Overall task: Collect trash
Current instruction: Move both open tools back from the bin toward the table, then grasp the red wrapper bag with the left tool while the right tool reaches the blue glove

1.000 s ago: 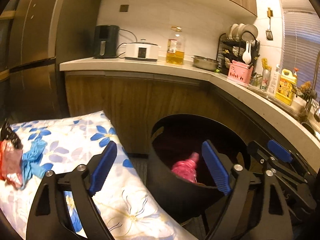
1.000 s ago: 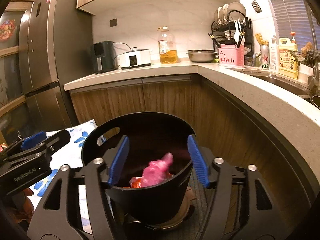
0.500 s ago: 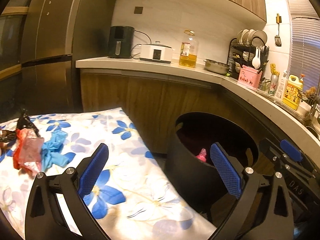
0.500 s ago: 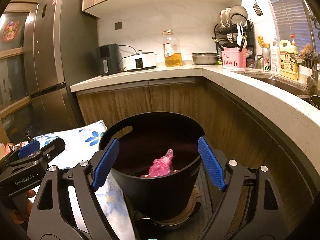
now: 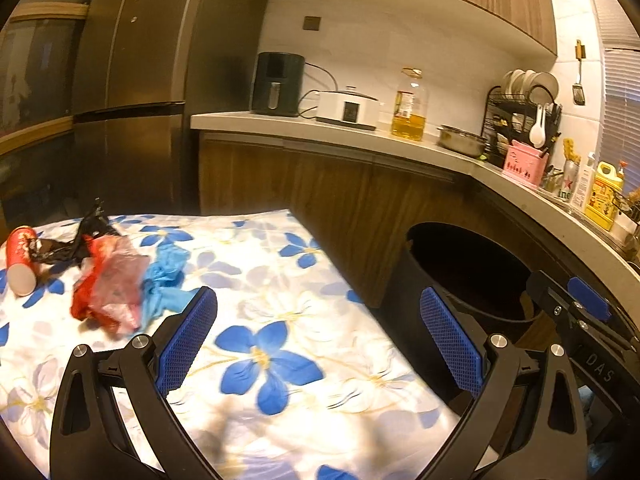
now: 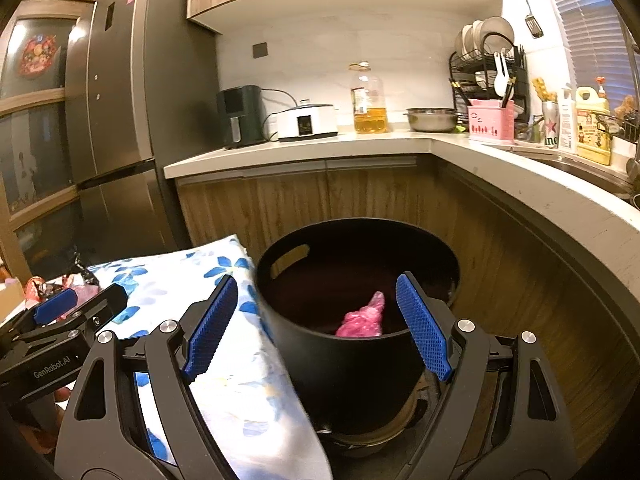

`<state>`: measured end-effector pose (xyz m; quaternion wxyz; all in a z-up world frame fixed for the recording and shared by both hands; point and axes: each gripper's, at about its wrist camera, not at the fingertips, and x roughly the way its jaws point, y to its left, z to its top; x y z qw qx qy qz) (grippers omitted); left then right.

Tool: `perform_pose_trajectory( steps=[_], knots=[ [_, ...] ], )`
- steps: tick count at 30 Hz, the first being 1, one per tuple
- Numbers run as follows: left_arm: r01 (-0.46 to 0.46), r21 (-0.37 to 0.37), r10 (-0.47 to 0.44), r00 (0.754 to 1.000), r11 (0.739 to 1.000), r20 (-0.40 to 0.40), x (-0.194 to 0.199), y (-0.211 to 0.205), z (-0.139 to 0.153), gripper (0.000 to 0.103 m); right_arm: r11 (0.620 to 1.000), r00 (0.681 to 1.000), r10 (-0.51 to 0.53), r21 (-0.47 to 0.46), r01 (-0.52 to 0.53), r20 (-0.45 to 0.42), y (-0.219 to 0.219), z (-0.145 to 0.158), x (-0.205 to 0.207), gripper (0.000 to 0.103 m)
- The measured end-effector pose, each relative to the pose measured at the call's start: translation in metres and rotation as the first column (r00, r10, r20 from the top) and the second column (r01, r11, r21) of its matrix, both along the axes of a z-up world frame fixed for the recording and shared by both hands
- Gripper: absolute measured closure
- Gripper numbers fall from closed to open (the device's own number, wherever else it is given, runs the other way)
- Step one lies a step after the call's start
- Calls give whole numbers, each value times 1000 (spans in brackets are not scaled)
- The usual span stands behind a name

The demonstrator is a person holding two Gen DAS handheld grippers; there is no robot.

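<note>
A black bin [image 6: 352, 360] stands on the floor beside a table with a floral cloth [image 5: 280, 320]; a crumpled pink bag [image 6: 362, 318] lies inside it. The bin also shows in the left wrist view [image 5: 464, 268]. On the cloth at the left lie a red and clear plastic wrapper [image 5: 108, 284], a blue glove [image 5: 164, 280], a red paper cup [image 5: 21, 260] and a black wrapper [image 5: 72, 240]. My left gripper [image 5: 318, 338] is open and empty above the cloth. My right gripper [image 6: 316, 330] is open and empty, just above the bin's near rim.
A kitchen counter [image 6: 520, 176] curves round the back and right, carrying an air fryer [image 6: 240, 116], cooker, oil bottle [image 6: 368, 100], steel bowl and dish rack. A dark fridge [image 6: 116, 120] stands at the left. Wooden cabinet fronts lie close behind the bin.
Both grippers have drawn back from the bin and swung left. The left view now takes in the trash on the cloth. Both stay open and empty.
</note>
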<state>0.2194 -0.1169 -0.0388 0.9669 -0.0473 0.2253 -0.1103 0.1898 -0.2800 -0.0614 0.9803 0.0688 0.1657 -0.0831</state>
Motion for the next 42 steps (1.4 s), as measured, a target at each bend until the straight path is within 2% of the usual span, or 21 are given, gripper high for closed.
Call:
perform_pose_trajectory(
  steps=[11,16,22,30,35,37,40,42],
  knots=[
    [-91,14,91,996,996,10,-10,43,-2,6,997,997,73,-1,-73,6,38,-2,7,22],
    [-169,32,168,986,985,20,-11,76,-6,6,992,992,126,-6,-126,-3,66,-8,15,22],
    [-280,34,280,960,959,9,3,126,-16,6,979,979,203,-28,-204,-19,107,-16,31,22],
    [-296,63,296,955,953,-2,33,147,-29,7,966,966,256,-37,-258,-35,137,-22,48,22],
    [-282,41,284,957,959,-60,48,156,-41,14,958,958,283,-40,-285,-49,151,-27,60,22],
    [-273,28,275,958,961,-87,52,159,-45,28,955,955,291,-45,-294,-54,156,-29,64,22],
    [-256,1,254,958,967,-133,58,162,-52,40,952,952,300,-45,-303,-61,160,-31,69,22],
    [-253,-6,250,958,967,-138,59,164,-53,59,950,950,305,-44,-308,-66,163,-33,71,22]
  ],
)
